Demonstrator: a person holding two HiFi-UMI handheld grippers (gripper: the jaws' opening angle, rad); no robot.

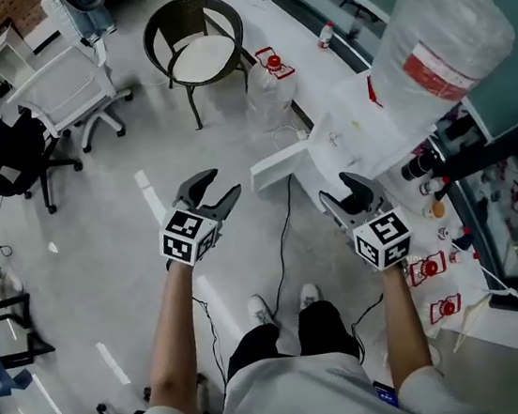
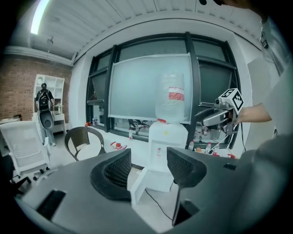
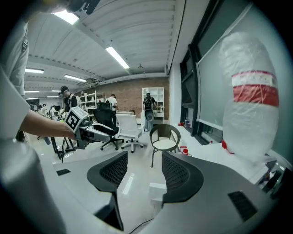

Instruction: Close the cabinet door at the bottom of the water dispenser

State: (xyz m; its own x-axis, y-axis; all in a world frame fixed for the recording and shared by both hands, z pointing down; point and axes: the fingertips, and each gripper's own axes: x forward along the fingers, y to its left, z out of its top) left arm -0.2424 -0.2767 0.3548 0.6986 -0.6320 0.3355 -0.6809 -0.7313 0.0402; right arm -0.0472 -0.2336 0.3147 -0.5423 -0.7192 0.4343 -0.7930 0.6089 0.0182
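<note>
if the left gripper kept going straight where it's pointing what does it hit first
Most likely the open white cabinet door at the foot of the white water dispenser: it shows between the open jaws of the left gripper, nearer than the dispenser body. Depth is unclear.

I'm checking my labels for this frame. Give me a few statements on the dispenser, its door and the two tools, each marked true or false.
1. The cabinet door at the bottom of the water dispenser stands open. True.
2. The left tool grips that door. False: its jaws stand apart with nothing between them, and it is clear of the door.
3. A large bottle sits on top of the dispenser. True.
4. The right tool is shut. False: its jaws are open and empty.
</note>
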